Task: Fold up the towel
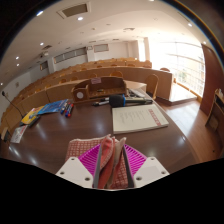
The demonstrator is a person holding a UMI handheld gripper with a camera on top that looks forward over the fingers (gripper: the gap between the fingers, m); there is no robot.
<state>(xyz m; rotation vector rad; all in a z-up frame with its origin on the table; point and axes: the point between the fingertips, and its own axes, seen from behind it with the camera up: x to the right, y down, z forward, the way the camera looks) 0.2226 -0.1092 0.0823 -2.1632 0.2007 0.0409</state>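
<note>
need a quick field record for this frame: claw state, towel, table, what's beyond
claw: shut on a fold of towel, pink pads showing either side
towel: checked red and white, bunched between the fingers, lifted above the table
table: dark wood
ahead of claw: second cloth, pale with a red border, lying flat on the table
beyond: blue items on the table, wooden benches, bright window

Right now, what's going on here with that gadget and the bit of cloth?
A person's handheld two-finger gripper is shut on a bunched red-and-white checked towel, pinched between its pink pads and lifted above a dark brown wooden table. Just beyond the fingers, a second light checked towel lies spread flat on that table. Farther back, blue items and other clutter sit on the table.
</note>
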